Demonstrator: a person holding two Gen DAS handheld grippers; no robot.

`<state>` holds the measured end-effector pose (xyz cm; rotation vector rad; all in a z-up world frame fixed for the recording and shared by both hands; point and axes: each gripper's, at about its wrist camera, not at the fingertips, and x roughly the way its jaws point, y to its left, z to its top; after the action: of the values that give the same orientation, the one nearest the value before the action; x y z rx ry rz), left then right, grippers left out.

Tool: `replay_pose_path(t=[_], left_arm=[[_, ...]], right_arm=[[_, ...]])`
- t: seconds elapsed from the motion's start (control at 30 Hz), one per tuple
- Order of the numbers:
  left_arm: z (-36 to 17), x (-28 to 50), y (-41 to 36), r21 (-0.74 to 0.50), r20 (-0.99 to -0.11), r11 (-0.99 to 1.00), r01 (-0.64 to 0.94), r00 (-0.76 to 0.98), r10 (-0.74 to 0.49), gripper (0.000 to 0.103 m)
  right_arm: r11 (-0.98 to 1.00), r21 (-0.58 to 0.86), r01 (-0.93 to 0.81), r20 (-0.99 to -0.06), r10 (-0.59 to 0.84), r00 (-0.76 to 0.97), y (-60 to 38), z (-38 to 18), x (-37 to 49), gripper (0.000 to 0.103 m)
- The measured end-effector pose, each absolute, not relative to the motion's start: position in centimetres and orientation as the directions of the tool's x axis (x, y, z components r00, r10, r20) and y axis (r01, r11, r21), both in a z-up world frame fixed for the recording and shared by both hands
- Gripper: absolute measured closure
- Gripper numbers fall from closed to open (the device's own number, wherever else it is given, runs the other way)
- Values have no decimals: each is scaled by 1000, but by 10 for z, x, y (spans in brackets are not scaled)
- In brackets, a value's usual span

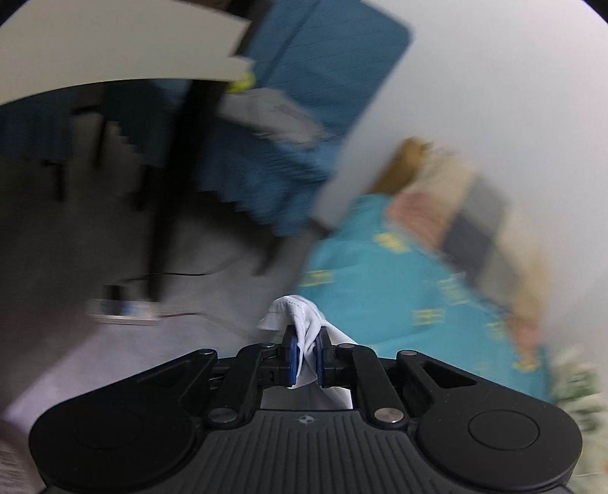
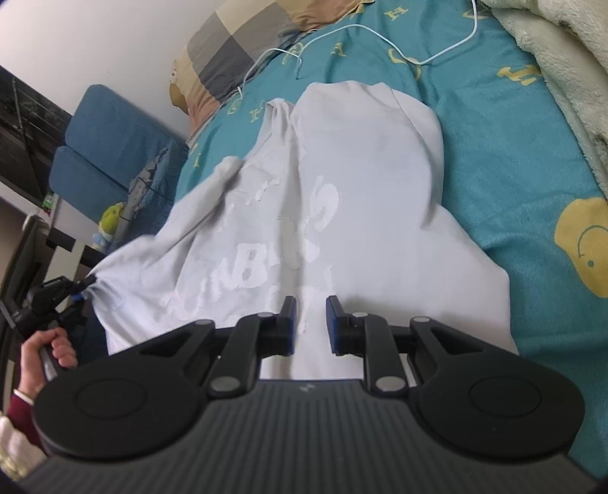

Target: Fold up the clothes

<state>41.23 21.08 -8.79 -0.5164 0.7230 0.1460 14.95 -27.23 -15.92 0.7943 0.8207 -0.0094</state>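
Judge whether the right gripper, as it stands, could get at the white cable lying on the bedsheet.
Probably not without moving: the right gripper is open over the grey shirt, whose whole length separates it from the white cable near the pillow.

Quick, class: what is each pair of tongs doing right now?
Left tongs: shut on a corner of the white shirt.
Right tongs: open, holding nothing, over the shirt.

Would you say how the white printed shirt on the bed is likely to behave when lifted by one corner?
The shirt is probably floppy: it bunches between the left claw pads and drapes toward it. Likely light, since one pinch holds the corner up. It may slide on the bedsheet.
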Motion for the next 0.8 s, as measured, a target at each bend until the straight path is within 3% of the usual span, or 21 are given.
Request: replay_pose_path(t=[0.13,0.3,0.5,0.67,0.8], left_arm=[[-106,415,228,-300,-744,867,-399,666,50,93],[-84,397,196,-205,-680,944,-260,731,54,93],[-42,347,83,-28,-587,997,67,807,-70,92],[-61,307,-13,-67,-633,967,245,739,-231,90],[-92,283,-57,-105,-681,945,310,670,-295,78]], right_arm=[[722,620,308,-667,277,692,-273,-162,152,83],[731,609,308,-672,268,691,-272,-161,153,83],[727,619,297,-658,273,701,-274,-154,149,83],[729,622,285,-643,268,717,-277,-146,143,83],[729,624,280,-636,266,724,-282,-145,139,83]])
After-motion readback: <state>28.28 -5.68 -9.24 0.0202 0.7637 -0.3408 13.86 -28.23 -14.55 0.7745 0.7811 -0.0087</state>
